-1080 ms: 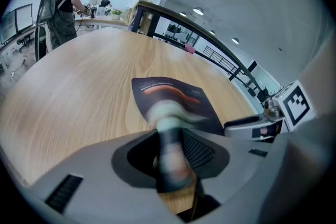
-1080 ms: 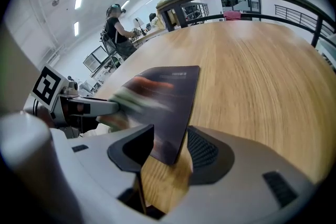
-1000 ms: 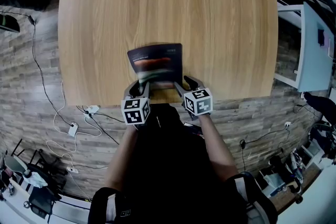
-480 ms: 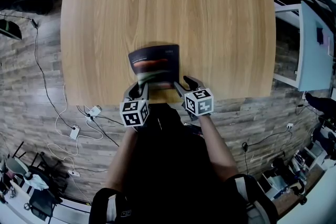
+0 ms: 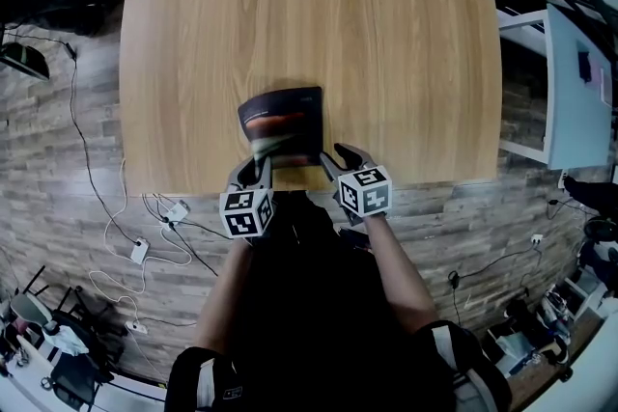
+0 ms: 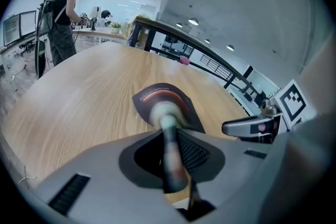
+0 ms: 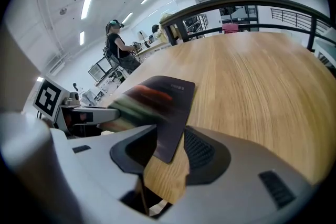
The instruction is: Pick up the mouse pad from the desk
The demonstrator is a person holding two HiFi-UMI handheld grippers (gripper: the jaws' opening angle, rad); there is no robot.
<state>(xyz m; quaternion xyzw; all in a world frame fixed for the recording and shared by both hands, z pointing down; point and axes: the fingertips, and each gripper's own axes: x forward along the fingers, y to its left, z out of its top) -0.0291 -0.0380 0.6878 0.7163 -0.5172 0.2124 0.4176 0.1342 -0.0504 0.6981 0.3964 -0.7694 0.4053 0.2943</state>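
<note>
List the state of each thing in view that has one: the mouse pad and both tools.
mouse pad: near edge lifted and curled off the desk; far end appears to rest on it.
left tool: jaws closing, pinching the pad's near left edge.
right tool: jaws closing but apart; the pad's near right corner is between them, not pressed.
</note>
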